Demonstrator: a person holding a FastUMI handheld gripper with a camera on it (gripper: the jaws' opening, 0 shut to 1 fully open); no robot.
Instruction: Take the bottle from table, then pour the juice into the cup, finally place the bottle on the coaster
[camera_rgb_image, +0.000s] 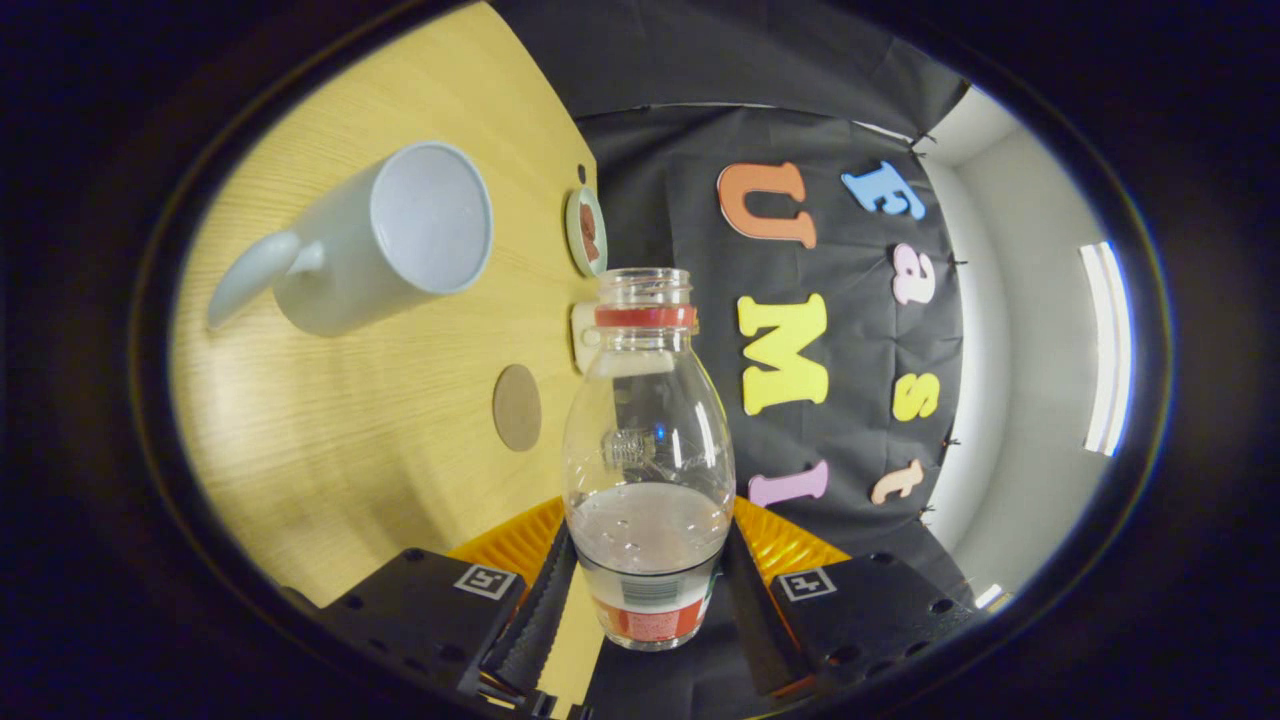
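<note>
grip: gripper fingers are clamping the bottle low on its body, 1 per side | bottle: open-necked, being held tilted over the bench, mouth turning toward the cup | coaster: lying between them | juice: probably pooling low, not yet pouring

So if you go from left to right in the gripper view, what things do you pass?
Cup → coaster → bottle, gripped between the fingers of the gripper.
</note>
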